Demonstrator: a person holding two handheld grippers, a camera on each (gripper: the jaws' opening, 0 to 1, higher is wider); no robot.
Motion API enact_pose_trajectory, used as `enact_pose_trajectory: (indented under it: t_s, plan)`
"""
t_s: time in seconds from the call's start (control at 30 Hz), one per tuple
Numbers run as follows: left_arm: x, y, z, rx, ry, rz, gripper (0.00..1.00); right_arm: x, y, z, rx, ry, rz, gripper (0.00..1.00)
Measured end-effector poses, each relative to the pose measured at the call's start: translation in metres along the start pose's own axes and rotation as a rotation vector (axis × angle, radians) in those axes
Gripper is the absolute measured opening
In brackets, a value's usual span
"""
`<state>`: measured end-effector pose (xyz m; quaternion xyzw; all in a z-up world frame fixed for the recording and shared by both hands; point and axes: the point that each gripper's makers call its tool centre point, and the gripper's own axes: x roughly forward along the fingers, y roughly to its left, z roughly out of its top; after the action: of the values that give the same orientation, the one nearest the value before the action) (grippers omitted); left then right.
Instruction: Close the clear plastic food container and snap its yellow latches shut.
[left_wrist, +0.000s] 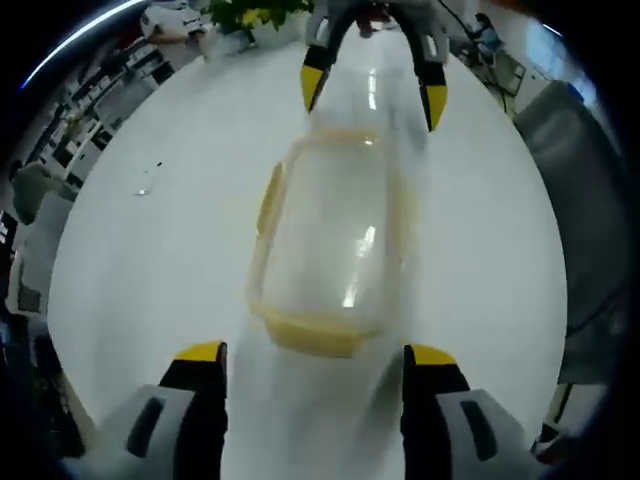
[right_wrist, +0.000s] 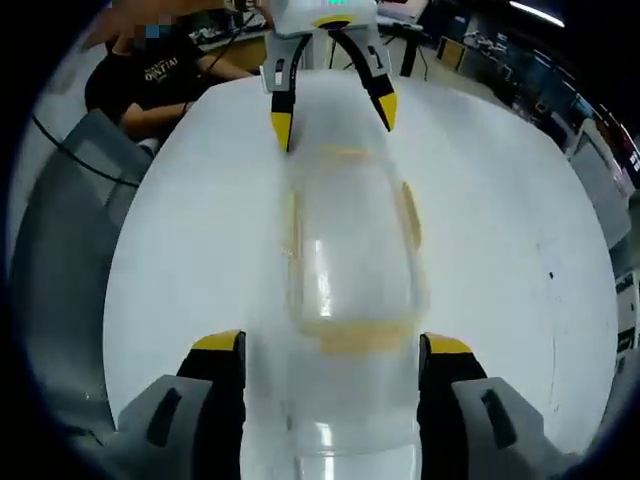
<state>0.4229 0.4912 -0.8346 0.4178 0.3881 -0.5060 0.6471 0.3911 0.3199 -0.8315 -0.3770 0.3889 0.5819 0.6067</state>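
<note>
room: office or lab space around the edges of both views, desks and clutter at the upper left of the left gripper view, plant (left_wrist: 250, 14) at its top edge, seated person (right_wrist: 150, 75) in a dark shirt at the upper left of the right gripper view
table (left_wrist: 150, 260): white, fills the middle of both views
container (left_wrist: 330, 240): clear plastic, lying lengthwise at frame centre between the two grippers, blurred; whether the lid is fully seated, cannot tell
latches (left_wrist: 312, 335): yellow strips on the container's near end and along its sides, blurred, snapped or not cannot tell
left gripper (left_wrist: 315, 360): jaws spread wide at the bottom of its own view, yellow tips either side of the container's near end, holding nothing
right gripper (right_wrist: 332, 350): jaws spread wide at the bottom of its own view, straddling the near end, nothing gripped
</note>
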Motion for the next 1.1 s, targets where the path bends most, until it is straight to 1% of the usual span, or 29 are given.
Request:
enact_pose_trajectory:
  t_s: [0.07,0.1,0.13,0.2,0.27,0.3,0.33,0.37,0.4,0.47,0.5,0.53,0.6,0.67,0.73,0.77,0.8,0.83,0.87,0.9,0.93,0.97,1.0,1.1]
  plan:
    - [0.002,0.003,0.0,0.0,-0.005,-0.021,0.66,0.006,-0.005,0.0,-0.012,0.013,0.008,0.63]
    - [0.002,0.004,0.001,-0.005,-0.011,-0.026,0.65,0.009,-0.008,0.0,0.008,0.012,0.012,0.62]
    - [0.003,0.002,0.006,-0.022,-0.05,-0.048,0.63,0.011,-0.01,0.001,0.024,0.01,0.013,0.62]
    - [0.005,0.004,0.005,-0.023,-0.05,-0.046,0.63,0.016,-0.01,-0.002,0.032,0.022,0.019,0.61]
    - [0.007,0.004,0.004,0.038,-0.047,-0.053,0.59,0.018,-0.008,-0.003,0.02,0.025,0.033,0.58]
    - [0.009,0.003,0.003,0.038,-0.045,-0.059,0.56,0.02,-0.006,-0.003,0.015,0.031,0.047,0.56]
    - [0.01,0.001,0.002,0.042,-0.04,-0.073,0.53,0.019,-0.009,0.0,-0.022,0.023,0.034,0.55]
    - [0.011,-0.001,0.002,0.035,-0.043,-0.086,0.51,0.017,-0.01,-0.001,-0.01,0.029,0.029,0.54]
    - [0.011,-0.005,0.006,0.014,-0.062,-0.112,0.48,0.017,-0.011,0.0,-0.01,0.029,0.027,0.51]
    - [0.013,-0.008,0.005,0.01,-0.058,-0.139,0.44,0.016,-0.013,0.0,-0.014,0.026,0.021,0.49]
    - [0.013,-0.01,0.005,-0.008,-0.056,-0.154,0.43,0.016,-0.016,0.0,-0.017,0.027,0.017,0.47]
    - [0.013,-0.01,0.007,0.004,-0.059,-0.138,0.43,0.016,-0.017,-0.001,-0.028,0.027,0.011,0.47]
    - [0.013,-0.013,0.007,0.016,-0.06,-0.142,0.41,0.016,-0.016,-0.001,-0.022,0.024,0.013,0.47]
    - [0.013,-0.014,0.008,0.014,-0.055,-0.141,0.4,0.016,-0.014,-0.001,-0.024,0.022,0.013,0.48]
    - [0.012,-0.017,0.008,0.016,-0.052,-0.143,0.34,0.015,-0.011,-0.002,-0.035,0.017,0.016,0.49]
    - [0.013,-0.019,0.008,0.007,-0.043,-0.14,0.34,0.015,-0.01,-0.002,-0.042,0.026,0.017,0.48]
    - [0.014,-0.019,0.009,0.019,-0.044,-0.142,0.34,0.015,-0.01,-0.002,-0.048,0.042,0.017,0.47]
    - [0.014,-0.02,0.009,0.02,-0.035,-0.143,0.34,0.015,-0.008,-0.002,-0.047,0.059,0.016,0.46]
    - [0.013,-0.022,0.007,0.032,-0.014,-0.145,0.34,0.014,-0.005,-0.003,-0.07,0.082,0.023,0.43]
    - [0.011,-0.025,0.002,0.059,0.014,-0.158,0.34,0.013,-0.005,-0.002,-0.079,0.085,0.016,0.37]
    - [0.012,-0.028,0.004,0.056,0.008,-0.149,0.34,0.016,-0.005,-0.004,-0.071,0.078,0.003,0.37]
    - [0.012,-0.03,0.002,0.038,0.027,-0.151,0.34,0.018,-0.002,-0.003,-0.07,0.08,0.003,0.37]
    - [0.011,-0.031,0.001,0.047,0.031,-0.149,0.34,0.019,0.001,-0.003,-0.058,0.079,0.01,0.37]
    - [0.009,-0.036,-0.003,0.034,0.06,-0.157,0.34,0.019,0.007,0.001,-0.078,0.083,0.007,0.37]
